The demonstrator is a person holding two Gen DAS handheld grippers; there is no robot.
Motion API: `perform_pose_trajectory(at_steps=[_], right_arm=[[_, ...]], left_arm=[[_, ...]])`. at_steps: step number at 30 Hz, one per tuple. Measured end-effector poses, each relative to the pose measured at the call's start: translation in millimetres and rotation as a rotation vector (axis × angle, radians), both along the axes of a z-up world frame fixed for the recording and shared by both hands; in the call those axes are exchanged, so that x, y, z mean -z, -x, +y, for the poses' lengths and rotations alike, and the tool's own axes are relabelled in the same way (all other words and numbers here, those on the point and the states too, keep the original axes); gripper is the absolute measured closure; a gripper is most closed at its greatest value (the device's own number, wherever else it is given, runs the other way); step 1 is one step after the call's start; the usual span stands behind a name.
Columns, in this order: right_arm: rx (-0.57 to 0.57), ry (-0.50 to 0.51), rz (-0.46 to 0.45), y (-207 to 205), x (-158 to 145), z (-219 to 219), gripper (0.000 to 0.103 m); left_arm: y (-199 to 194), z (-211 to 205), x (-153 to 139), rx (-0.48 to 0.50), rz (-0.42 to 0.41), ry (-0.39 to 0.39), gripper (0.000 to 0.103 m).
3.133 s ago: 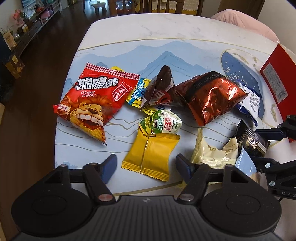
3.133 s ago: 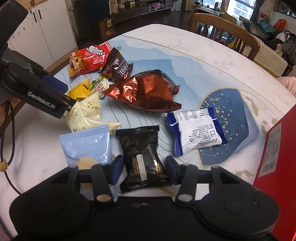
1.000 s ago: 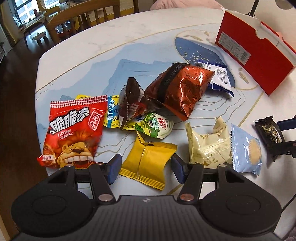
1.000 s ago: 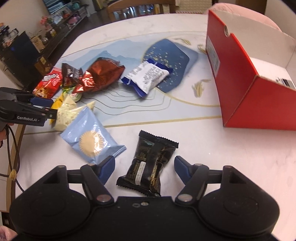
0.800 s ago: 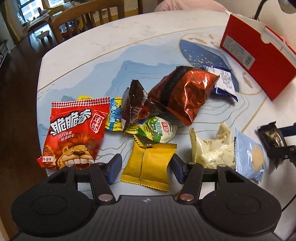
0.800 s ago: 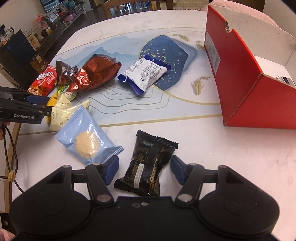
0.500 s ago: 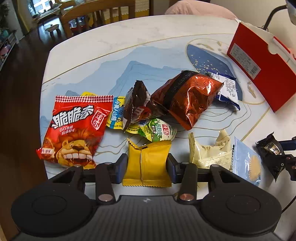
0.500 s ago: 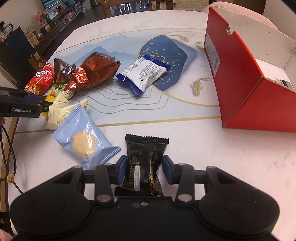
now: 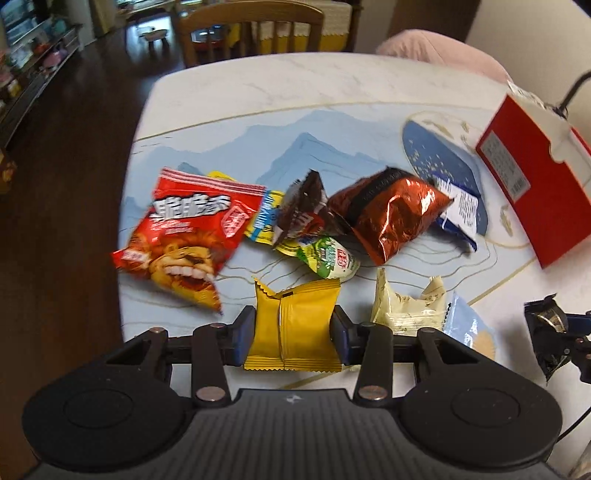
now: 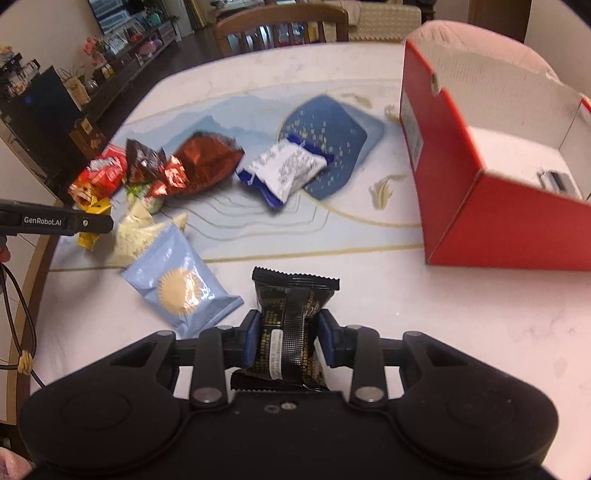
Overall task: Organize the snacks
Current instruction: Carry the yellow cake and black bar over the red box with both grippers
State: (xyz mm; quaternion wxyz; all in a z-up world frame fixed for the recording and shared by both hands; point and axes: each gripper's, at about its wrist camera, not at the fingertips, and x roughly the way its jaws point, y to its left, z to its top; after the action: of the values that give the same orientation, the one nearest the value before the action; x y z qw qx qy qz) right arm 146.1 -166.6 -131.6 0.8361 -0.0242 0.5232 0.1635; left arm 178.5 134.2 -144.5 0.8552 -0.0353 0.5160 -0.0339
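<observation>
My left gripper (image 9: 293, 330) is shut on a yellow snack packet (image 9: 293, 325) at the near edge of the table. My right gripper (image 10: 290, 338) is shut on a black snack packet (image 10: 291, 325), which also shows at the right edge of the left wrist view (image 9: 546, 332). An open red box (image 10: 491, 184) stands at the right, white inside. Loose snacks lie on the table: a red lion bag (image 9: 184, 232), a copper foil bag (image 9: 388, 214), a pale blue packet (image 10: 181, 284), a cream packet (image 9: 406, 310) and a blue-white packet (image 10: 288, 170).
A dark brown packet (image 9: 303, 210) and a green jelly cup (image 9: 328, 258) lie among the snacks. The round marble table (image 10: 480, 332) has bare surface near the box. A wooden chair (image 9: 251, 29) stands beyond the far edge. A pink cushion (image 9: 439, 51) is at the back right.
Both grippers have closed: the left onto the yellow packet, the right onto the black packet. Both views have shifted slightly, with the black packet now squeezed between the right fingers.
</observation>
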Motion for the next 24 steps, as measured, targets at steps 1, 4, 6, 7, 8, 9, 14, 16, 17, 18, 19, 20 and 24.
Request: perform_pose_trajectory(at_steps=[1, 4, 6, 7, 8, 9, 14, 16, 17, 18, 19, 20, 24], right_arm=[[-0.005, -0.005, -0.010, 0.6, -5.6, -2.3, 0.072], [-0.028, -0.027, -0.041, 2.0, -23.7, -9.2, 0.072], [-0.043, -0.036, -0.061, 2.2, -36.0, -14.0, 0.072], [-0.050, -0.041, -0.073, 1.8, -42.2, -17.5, 0.072], [-0.054, -0.046, -0.083, 1.2, -48.1, -21.4, 0.072], [-0.058, -0.051, -0.092, 0.3, -53.9, -25.4, 0.072], [-0.065, -0.067, -0.145, -8.7, -80.8, -53.7, 0.072], [-0.059, -0.067, -0.165, -14.9, -89.8, -68.7, 0.072], [-0.057, -0.065, -0.175, -18.1, -93.4, -75.9, 0.072], [-0.052, -0.063, -0.186, -21.5, -96.8, -83.6, 0.072], [-0.046, -0.062, -0.195, -23.1, -99.9, -91.0, 0.072], [-0.041, -0.059, -0.202, -27.1, -102.2, -98.8, 0.072], [-0.018, -0.044, -0.229, -45.4, -109.3, -129.6, 0.072]], left_arm=[[2.5, 0.3, -4.2, -0.017, 0.002, -0.001, 0.061], [11.1, -2.6, -18.8, -0.056, 0.005, 0.010, 0.061], [16.2, -11.7, -30.9, -0.064, -0.007, 0.011, 0.061], [18.3, -17.2, -37.0, -0.064, -0.015, 0.013, 0.061], [20.6, -22.8, -44.0, -0.065, -0.026, 0.018, 0.061], [21.8, -29.1, -50.3, -0.065, -0.035, 0.024, 0.061], [23.8, -66.2, -80.1, -0.063, -0.066, 0.051, 0.061], [22.6, -84.4, -90.7, -0.052, -0.077, 0.059, 0.061], [21.9, -93.4, -95.3, -0.046, -0.083, 0.063, 0.061], [20.6, -103.6, -100.0, -0.037, -0.088, 0.069, 0.061], [18.8, -113.3, -104.0, -0.027, -0.090, 0.075, 0.061], [16.6, -123.5, -107.7, -0.018, -0.092, 0.080, 0.061], [4.6, -166.9, -118.3, 0.021, -0.101, 0.094, 0.061]])
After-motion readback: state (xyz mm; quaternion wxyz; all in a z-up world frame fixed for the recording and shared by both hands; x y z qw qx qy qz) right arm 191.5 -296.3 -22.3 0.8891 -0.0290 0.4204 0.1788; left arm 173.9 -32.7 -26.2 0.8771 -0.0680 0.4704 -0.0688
